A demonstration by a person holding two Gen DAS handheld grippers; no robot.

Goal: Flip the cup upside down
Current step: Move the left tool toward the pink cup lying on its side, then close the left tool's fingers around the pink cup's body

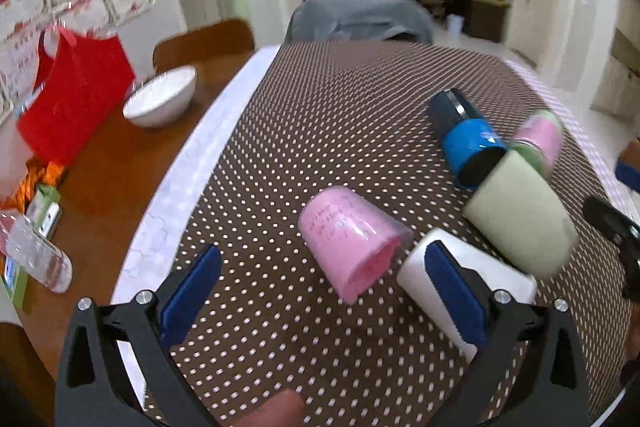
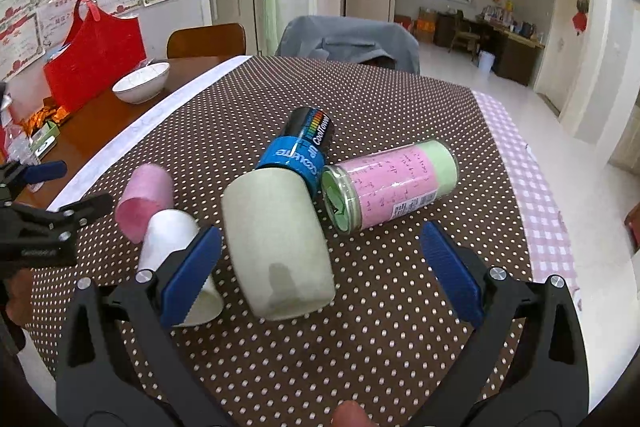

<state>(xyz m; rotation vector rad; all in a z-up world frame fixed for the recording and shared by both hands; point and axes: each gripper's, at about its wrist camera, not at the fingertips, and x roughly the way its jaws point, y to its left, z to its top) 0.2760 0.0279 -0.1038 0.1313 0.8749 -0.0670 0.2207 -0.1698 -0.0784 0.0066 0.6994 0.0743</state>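
Several cups lie on their sides on the brown dotted tablecloth (image 1: 320,131). A pink cup (image 1: 350,239) lies between my open left gripper's (image 1: 322,297) fingers, just ahead of them, untouched. A white cup (image 1: 464,279) lies by its right finger. A pale green cup (image 2: 276,243) lies mouth toward me between my open right gripper's (image 2: 322,273) fingers. In the right wrist view the pink cup (image 2: 144,201) and white cup (image 2: 180,247) lie left of it. Both grippers are empty.
A blue-black can (image 2: 298,147) and a clear pink-green jar (image 2: 390,185) lie behind the green cup. On the bare wooden table at left stand a white bowl (image 2: 141,81), a red bag (image 2: 94,53) and a plastic bottle (image 1: 36,251). A grey-draped chair (image 2: 348,41) stands at the far edge.
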